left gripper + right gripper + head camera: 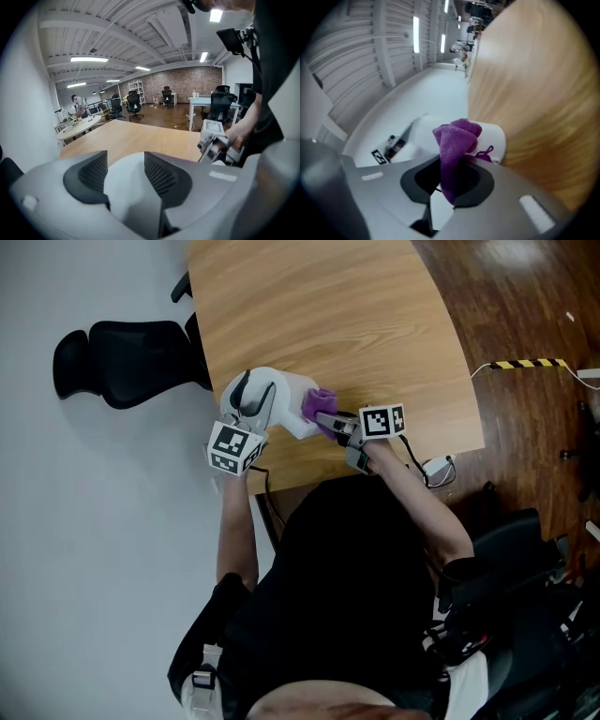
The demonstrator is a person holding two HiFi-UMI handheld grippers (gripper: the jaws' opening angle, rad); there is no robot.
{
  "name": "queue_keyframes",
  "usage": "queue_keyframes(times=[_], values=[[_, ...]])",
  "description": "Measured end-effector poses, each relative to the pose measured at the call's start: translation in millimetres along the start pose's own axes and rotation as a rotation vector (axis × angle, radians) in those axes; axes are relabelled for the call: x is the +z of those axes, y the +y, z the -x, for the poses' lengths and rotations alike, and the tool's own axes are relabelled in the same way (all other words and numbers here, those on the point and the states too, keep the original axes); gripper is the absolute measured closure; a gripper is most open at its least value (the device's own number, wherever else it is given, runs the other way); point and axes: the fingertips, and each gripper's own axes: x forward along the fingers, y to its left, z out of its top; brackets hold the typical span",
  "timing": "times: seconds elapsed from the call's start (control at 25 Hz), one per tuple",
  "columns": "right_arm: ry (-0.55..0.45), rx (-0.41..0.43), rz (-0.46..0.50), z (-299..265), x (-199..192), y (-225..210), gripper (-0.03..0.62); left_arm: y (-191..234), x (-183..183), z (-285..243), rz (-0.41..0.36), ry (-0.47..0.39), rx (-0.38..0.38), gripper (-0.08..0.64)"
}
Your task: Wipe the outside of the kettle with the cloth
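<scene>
On desk (375, 315): left gripper (126, 182) snug on kettle (287, 399), maybe its handle; right gripper (447, 177) tight on cloth (457, 138).

The kettle (286, 396) was white, the cloth (320, 404) purple, the table (347, 324) pale and wood-grained; at upper left, a chair (122, 362) was black.

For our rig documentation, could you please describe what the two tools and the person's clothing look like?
Both the left tool and the right tool have pale grey bodies with dark pads, ribbed on the left. Each carries a white cube with black square markers. The person wears a black top.
</scene>
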Motion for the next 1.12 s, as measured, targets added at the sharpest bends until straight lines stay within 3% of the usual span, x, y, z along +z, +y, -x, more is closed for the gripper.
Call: queue_keyframes(times=[0.08, 0.16, 0.24, 0.32, 0.36, 0.4, 0.48, 0.64, 0.72, 0.84, 0.92, 1.04, 1.12], values=[[0.054, -0.095, -0.053, -1, -23, -45, 0.548, -4, 5, 1, -0.023, -0.014, -0.015, 0.556], [0.025, -0.093, -0.026, 4, -17, -33, 0.548, -8, 9, 2, -0.035, -0.021, -0.034, 0.556], [-0.092, 0.047, 0.083, 12, 16, 30, 0.548, -9, 10, 2, -0.042, -0.026, -0.037, 0.556], [-0.197, 0.306, 0.218, 20, 42, 112, 0.548, -8, 9, 1, -0.044, -0.024, -0.031, 0.556], [-0.199, 0.405, 0.280, 20, 43, 142, 0.548, -8, 8, 1, -0.043, -0.022, -0.028, 0.556], [-0.166, 0.443, 0.342, 16, 36, 154, 0.548, -8, 8, 1, -0.041, -0.020, -0.026, 0.556], [-0.090, 0.399, 0.414, 0, 17, 135, 0.548, -8, 9, 1, -0.038, -0.019, -0.023, 0.556], [-0.119, 0.279, 0.228, -4, 0, 44, 0.541, -12, 10, 3, -0.042, -0.020, -0.017, 0.556], [-0.078, 0.140, 0.154, -6, -11, -9, 0.541, -12, 11, 3, -0.043, -0.024, -0.006, 0.556], [0.031, -0.162, 0.047, -4, -24, -83, 0.543, -9, 11, 3, -0.048, -0.029, 0.005, 0.556], [0.057, -0.274, -0.031, -1, -26, -106, 0.543, -10, 10, 4, -0.052, -0.029, 0.004, 0.556], [0.002, -0.243, -0.017, 3, -2, -72, 0.543, -11, 17, 9, -0.010, -0.052, 0.004, 0.556], [-0.112, -0.104, 0.047, 9, 30, -9, 0.543, -3, 25, 22, 0.087, -0.095, 0.056, 0.556]])
